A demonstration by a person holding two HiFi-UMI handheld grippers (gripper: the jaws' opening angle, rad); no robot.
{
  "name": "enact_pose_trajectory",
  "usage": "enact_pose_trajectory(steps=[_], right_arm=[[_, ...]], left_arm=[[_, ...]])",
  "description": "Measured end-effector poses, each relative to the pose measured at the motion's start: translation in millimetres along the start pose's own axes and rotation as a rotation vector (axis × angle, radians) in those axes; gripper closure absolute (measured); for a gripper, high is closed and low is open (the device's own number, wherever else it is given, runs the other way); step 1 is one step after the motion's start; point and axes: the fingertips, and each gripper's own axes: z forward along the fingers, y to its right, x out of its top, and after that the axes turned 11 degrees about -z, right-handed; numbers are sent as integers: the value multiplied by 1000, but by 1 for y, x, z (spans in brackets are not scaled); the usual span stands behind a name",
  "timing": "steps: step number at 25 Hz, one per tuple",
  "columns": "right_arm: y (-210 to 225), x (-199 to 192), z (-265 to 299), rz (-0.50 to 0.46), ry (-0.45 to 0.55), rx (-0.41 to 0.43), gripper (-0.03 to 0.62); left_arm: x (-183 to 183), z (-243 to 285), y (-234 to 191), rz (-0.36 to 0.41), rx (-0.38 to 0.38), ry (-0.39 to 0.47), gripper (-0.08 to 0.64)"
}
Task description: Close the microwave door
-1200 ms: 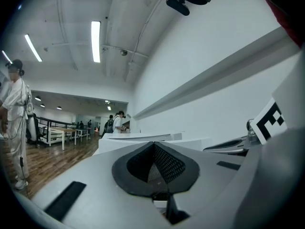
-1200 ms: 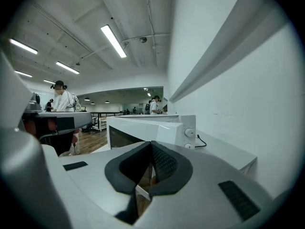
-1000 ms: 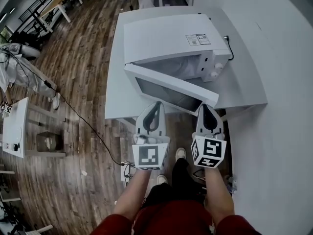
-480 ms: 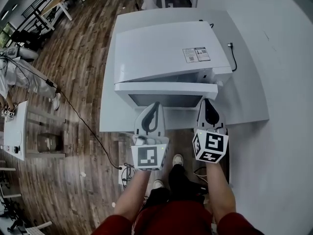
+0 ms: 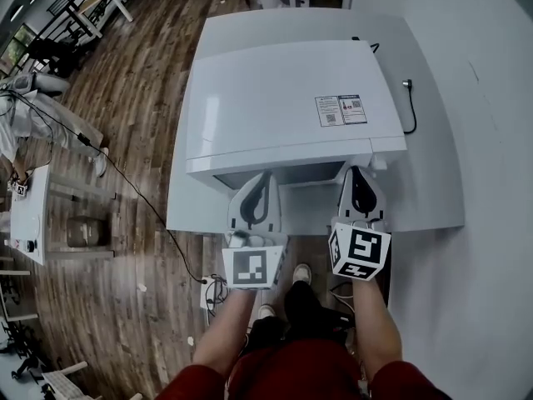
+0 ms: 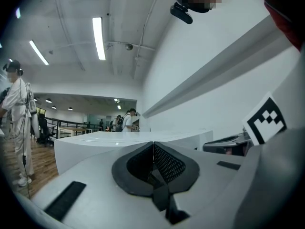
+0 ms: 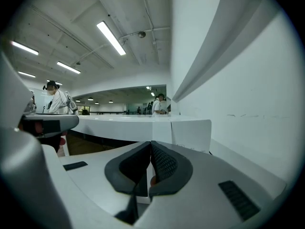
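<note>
The white microwave (image 5: 283, 98) stands on a white table (image 5: 425, 165), seen from above. Its door (image 5: 291, 173) shows only as a narrow dark strip under the front edge and appears to lie flat against the body. My left gripper (image 5: 265, 176) is shut and empty, its tips at the door's left half. The right gripper (image 5: 358, 172) is also shut and empty, with its tips near the door's right end. In the left gripper view the shut left gripper (image 6: 153, 144) points at the microwave's white body (image 6: 105, 144). The right gripper view shows the shut right gripper (image 7: 151, 143) before the white casing (image 7: 190, 130).
A black cable with a plug (image 5: 408, 98) lies on the table right of the microwave. Wooden floor (image 5: 125, 182) runs along the left, crossed by a black cord. A person in white (image 5: 33, 115) stands far left beside a small white table (image 5: 25, 223). A white wall (image 5: 491, 223) lies on the right.
The microwave door has swung from wide open to flat against the body. Both grippers moved forward with it and stayed shut.
</note>
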Motion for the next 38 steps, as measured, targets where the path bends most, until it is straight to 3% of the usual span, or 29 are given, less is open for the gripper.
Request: enact_pose_trajectory(steps=[5, 8, 20, 29, 38], right_arm=[[0, 2, 1, -74, 27, -20, 565], [0, 2, 3, -65, 32, -7, 565], [-9, 18, -19, -6, 51, -7, 565], [-47, 66, -96, -39, 127, -38, 565], [-101, 132, -208, -88, 237, -46, 565]], left_arm=[[-1, 3, 1, 3, 18, -7, 534], [-4, 3, -2, 36, 26, -22, 534], [11, -29, 1, 22, 11, 4, 534], [40, -100, 1, 37, -52, 5, 534], [91, -204, 3, 40, -93, 41, 534]])
